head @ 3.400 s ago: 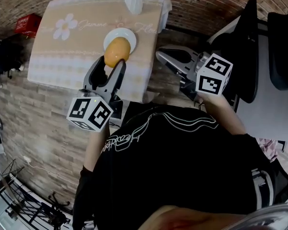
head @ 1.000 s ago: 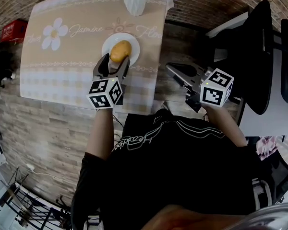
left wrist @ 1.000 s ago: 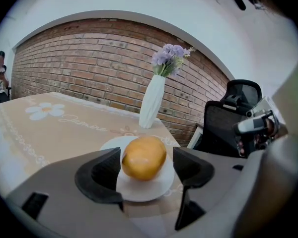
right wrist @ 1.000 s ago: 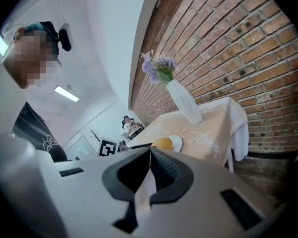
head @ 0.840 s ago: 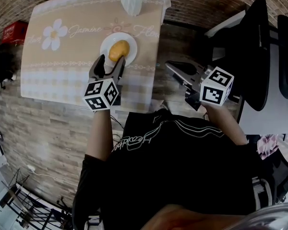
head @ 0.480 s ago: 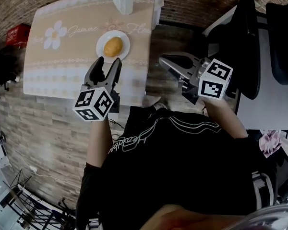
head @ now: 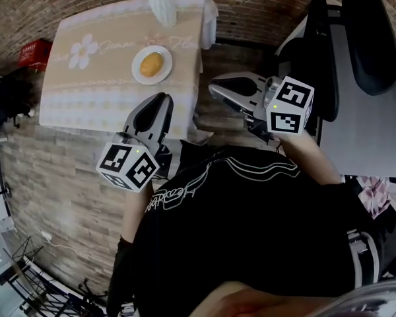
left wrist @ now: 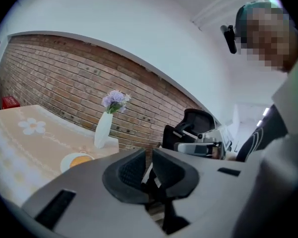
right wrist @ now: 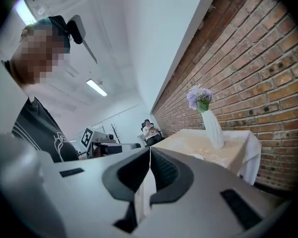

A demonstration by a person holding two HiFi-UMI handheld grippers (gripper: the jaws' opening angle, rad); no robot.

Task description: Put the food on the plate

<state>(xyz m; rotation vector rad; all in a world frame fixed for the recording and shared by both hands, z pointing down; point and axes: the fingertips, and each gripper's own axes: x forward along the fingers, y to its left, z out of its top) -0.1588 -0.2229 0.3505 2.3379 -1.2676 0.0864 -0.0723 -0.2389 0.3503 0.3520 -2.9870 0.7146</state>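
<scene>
Looking soft, the yellow food [head: 151,63] on its plate [head: 164,75] is wanting a gentle mid-body pinch, while the left gripper [head: 160,98] is just closing empty and the right gripper [head: 215,88] is pressing together empty.

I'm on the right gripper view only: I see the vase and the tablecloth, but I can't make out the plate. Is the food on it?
Observer: Yes. The head view shows the food lying on the white plate, a little this side of the vase.
Operator: Is the left gripper carrying anything?
Observer: No. The left gripper has just been closing its jaws. They are nearly together, with nothing between them.
Operator: Is it touching the plate?
Observer: No. In the head view its tips show short of the plate, apart from it.
</scene>
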